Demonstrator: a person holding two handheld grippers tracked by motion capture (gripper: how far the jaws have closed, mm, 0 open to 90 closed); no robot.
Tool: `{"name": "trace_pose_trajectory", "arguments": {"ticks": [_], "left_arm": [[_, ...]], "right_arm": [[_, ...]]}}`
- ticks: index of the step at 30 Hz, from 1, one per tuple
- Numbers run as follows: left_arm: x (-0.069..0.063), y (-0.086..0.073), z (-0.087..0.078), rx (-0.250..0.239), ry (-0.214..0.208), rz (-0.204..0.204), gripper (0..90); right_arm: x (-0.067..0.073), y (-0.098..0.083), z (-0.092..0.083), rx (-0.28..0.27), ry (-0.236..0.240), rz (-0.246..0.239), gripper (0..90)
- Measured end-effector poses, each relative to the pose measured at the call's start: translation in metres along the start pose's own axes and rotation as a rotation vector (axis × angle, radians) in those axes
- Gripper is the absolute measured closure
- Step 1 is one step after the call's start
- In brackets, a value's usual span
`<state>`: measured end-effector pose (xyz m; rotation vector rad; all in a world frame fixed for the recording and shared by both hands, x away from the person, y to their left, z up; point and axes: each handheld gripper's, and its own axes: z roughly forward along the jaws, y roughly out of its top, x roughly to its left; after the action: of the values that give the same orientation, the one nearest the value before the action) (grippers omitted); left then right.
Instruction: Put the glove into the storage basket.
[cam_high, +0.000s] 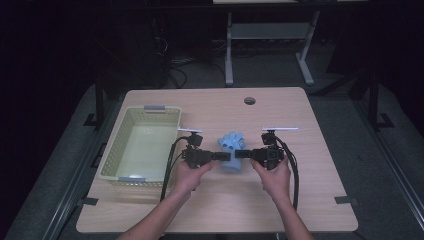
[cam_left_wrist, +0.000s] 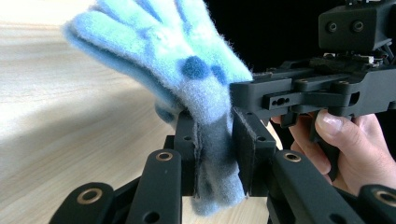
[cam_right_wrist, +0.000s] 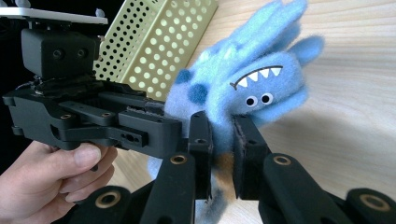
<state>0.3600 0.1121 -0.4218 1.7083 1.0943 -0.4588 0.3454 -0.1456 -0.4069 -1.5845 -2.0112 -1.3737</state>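
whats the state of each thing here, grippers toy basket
left gripper: shut on the blue plush toy's edge
right gripper: shut on the toy's opposite edge
blue plush toy: pinched between both grippers, limp
basket: upright on the table, nothing inside
table: bare wood in front

A light wood-grain table (cam_high: 310, 200) with rounded corners stands on a grey carpeted floor (cam_high: 350, 107). A round cable hole (cam_high: 249, 100) lies near the table's far edge, right of centre. Dark tape tabs (cam_high: 346, 200) mark its near left and near right corners. Beyond the far edge stands a second desk on a white metal frame (cam_high: 229, 50), with cables (cam_high: 175, 65) beside it. The surrounding room is dark; light falls mainly on the tabletop.
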Motion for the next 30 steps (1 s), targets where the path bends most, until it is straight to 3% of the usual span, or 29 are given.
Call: {"name": "trace_pose_trajectory", "arguments": {"ticks": [30], "left_arm": [[-0.002,0.008,-0.049,-0.037,0.006,0.019,71.9]], "right_arm": [[0.038,0.019,0.02,0.025,0.039,-0.06,79.7]]}}
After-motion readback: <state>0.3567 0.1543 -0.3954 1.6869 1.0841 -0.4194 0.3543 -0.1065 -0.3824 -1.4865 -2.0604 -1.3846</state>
